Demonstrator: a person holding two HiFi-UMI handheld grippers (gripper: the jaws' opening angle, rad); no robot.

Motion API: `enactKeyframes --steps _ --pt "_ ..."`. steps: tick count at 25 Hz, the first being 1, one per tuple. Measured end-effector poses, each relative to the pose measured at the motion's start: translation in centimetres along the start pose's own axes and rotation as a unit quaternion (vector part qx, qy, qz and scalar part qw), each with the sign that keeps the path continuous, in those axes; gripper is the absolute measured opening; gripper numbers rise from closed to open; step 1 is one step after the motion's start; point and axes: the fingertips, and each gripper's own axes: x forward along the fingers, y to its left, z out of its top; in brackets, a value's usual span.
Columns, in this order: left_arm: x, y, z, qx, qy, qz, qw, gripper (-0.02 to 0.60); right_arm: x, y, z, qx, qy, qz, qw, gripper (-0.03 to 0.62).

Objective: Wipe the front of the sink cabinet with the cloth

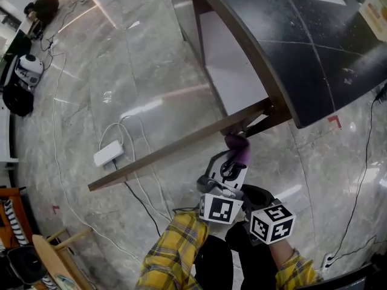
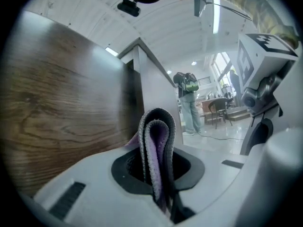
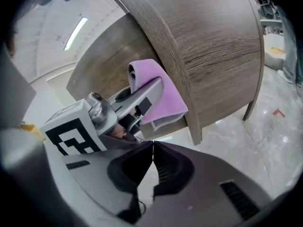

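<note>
Cloth (image 2: 156,131) in left gripper (image 2: 158,169); right gripper view shows it touching cabinet (image 3: 213,56).

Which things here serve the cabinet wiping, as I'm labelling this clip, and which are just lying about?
In the job: cloth, left gripper shut on it, cabinet front.
Lying about: power strip, dark bag; right gripper shut, empty.

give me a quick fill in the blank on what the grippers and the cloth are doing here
1. The left gripper is shut on a folded ____ cloth.
2. The right gripper has its jaws together and holds ____.
3. The cabinet front next to the cloth shows brown ____ grain.
Missing words: purple; nothing; wood
</note>
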Motion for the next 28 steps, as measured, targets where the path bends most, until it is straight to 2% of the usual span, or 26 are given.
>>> enactKeyframes --steps 5,13,17,28 --pt "-2.1 0.2 3.3 -0.010 -0.014 -0.012 0.9998 0.035 -1.3 2.1 1.0 0.005 -0.007 0.006 1.000 0.003" --pt "-6.4 1.9 7.5 -0.010 -0.015 0.014 0.9997 0.035 -3.2 5.8 2.9 0.002 -0.018 0.015 1.000 0.003" --pt "-9.4 3.3 9.8 -0.006 -0.013 0.034 0.9993 0.035 -4.3 8.1 4.0 -0.005 -0.023 0.020 1.000 0.003" --pt "-20.5 7.2 17.0 -0.039 0.010 0.106 0.9936 0.035 -7.6 15.9 7.4 0.013 -0.048 0.041 0.998 0.003"
